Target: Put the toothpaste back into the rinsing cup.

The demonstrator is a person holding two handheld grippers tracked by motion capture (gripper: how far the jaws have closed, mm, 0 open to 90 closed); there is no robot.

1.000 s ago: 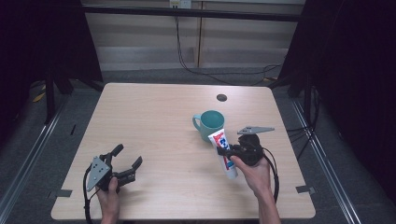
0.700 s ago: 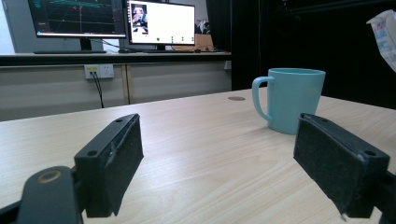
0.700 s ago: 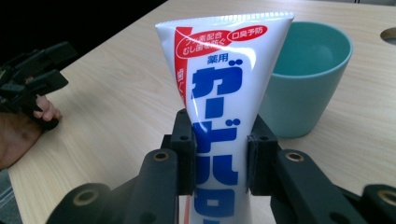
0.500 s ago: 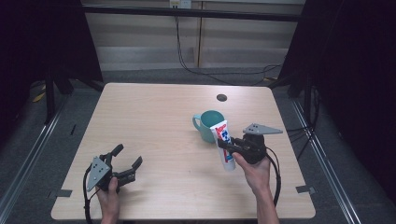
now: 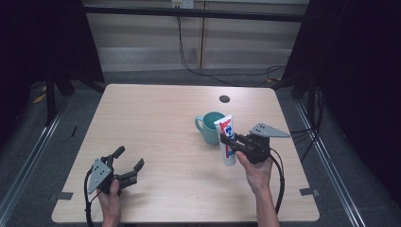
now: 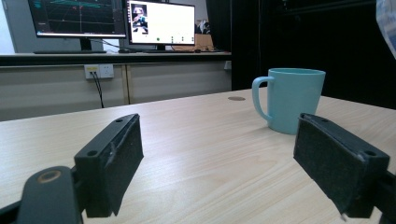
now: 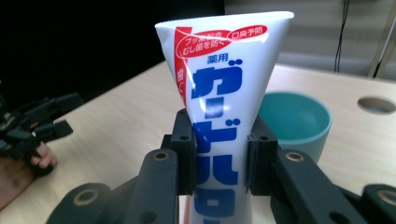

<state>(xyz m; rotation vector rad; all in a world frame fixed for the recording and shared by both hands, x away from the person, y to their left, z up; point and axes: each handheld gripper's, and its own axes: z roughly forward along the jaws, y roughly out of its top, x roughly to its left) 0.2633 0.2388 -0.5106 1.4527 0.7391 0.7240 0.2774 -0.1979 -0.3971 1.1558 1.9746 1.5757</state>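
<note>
A white toothpaste tube [image 5: 227, 140] with blue and red print stands upright, crimped end up, just right of a teal mug [image 5: 209, 126]. My right gripper [image 5: 227, 140] is shut on the tube's middle; in the right gripper view its jaws pinch the tube [image 7: 223, 112] with the mug [image 7: 294, 119] right behind it. My left gripper [image 5: 128, 161] rests on the table near the front left, open with nothing between its jaws. In the left gripper view the mug [image 6: 289, 100] stands ahead to the right, handle facing left.
The light wooden table [image 5: 156, 123] has a round cable hole [image 5: 224, 99] near its far edge. Monitors [image 6: 112, 18] stand on a bench beyond the table. Dark frame posts and cables lie around the table.
My right gripper has lifted the toothpaste tube from a slant to upright and carried it a little closer to the mug. The left gripper has not moved.
</note>
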